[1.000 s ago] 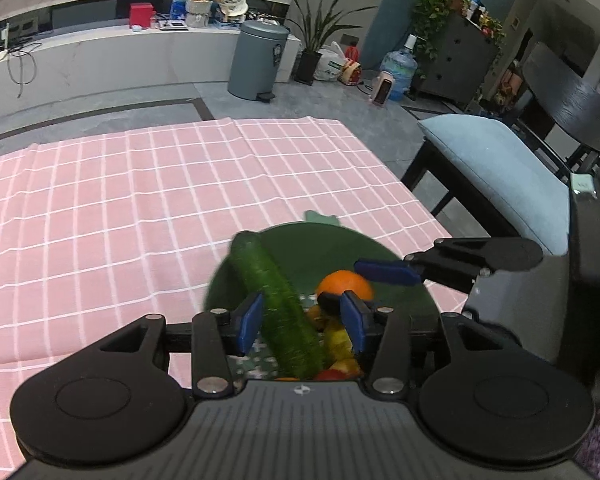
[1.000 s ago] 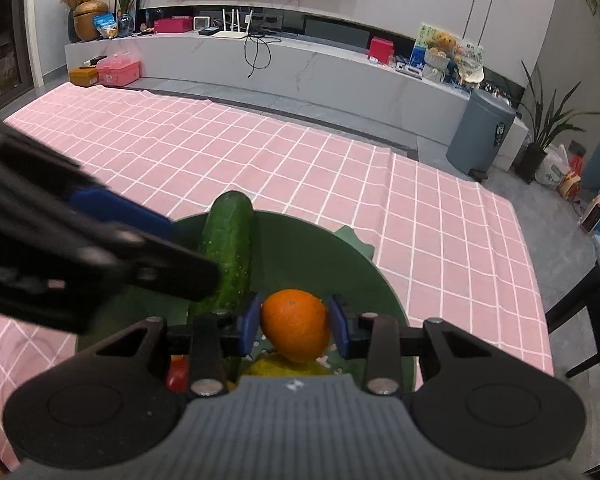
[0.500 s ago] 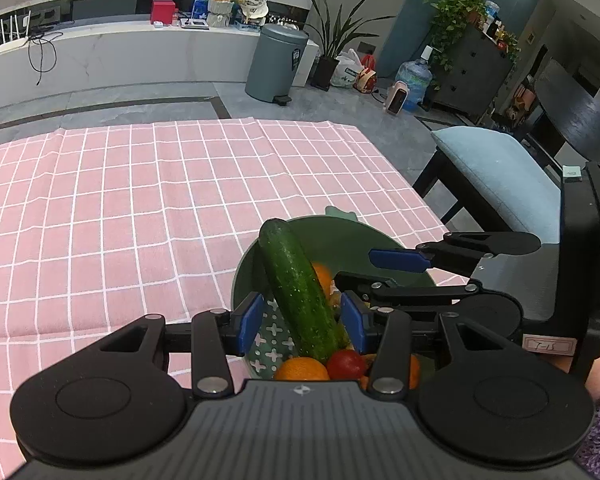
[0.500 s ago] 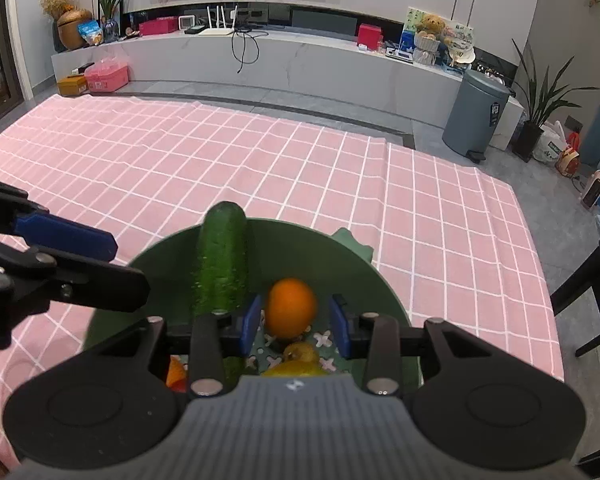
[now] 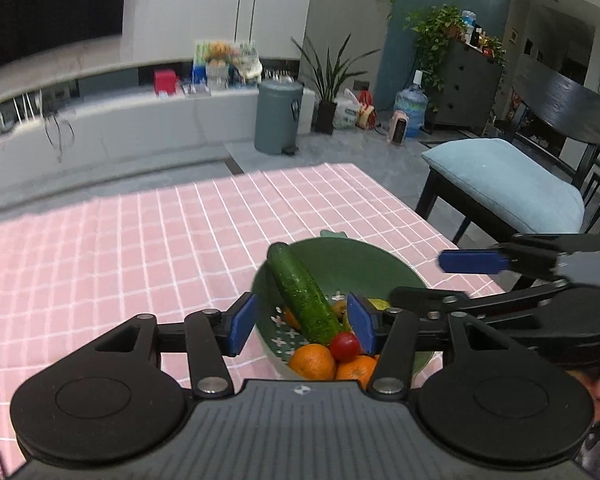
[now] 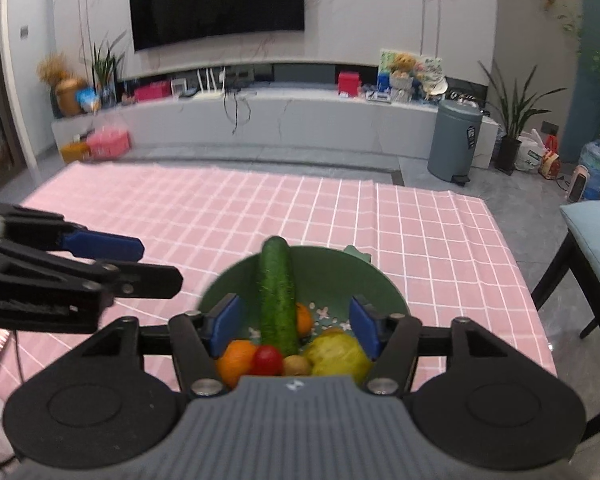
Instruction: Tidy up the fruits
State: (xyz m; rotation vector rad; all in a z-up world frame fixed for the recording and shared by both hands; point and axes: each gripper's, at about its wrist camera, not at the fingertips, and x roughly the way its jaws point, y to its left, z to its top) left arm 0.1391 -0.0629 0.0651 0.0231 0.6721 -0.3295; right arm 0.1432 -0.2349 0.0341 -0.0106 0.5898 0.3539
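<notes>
A green bowl (image 5: 352, 258) (image 6: 332, 268) stands on the pink checked tablecloth. In it lie a cucumber (image 5: 302, 294) (image 6: 277, 296) leaning on the far rim, oranges (image 5: 313, 361) (image 6: 236, 360), a small tomato (image 5: 345, 346) (image 6: 267, 361), a kiwi (image 6: 296, 365) and a yellow fruit (image 6: 338, 356). My left gripper (image 5: 302, 322) is open and empty above the bowl's near left side. My right gripper (image 6: 293, 323) is open and empty above the bowl's near side. Each gripper shows in the other's view, the right one (image 5: 472, 262) and the left one (image 6: 104, 246).
The pink tablecloth (image 5: 120, 248) (image 6: 420, 232) covers the table around the bowl. A chair with a blue cushion (image 5: 500, 180) stands off the table's right edge. A grey bin (image 6: 458, 140) and a white low cabinet stand beyond on the floor.
Both grippers have opened wider and pulled up and back from the bowl. The orange that sat between the right fingers one second ago now lies in the bowl. The cucumber rests in the bowl.
</notes>
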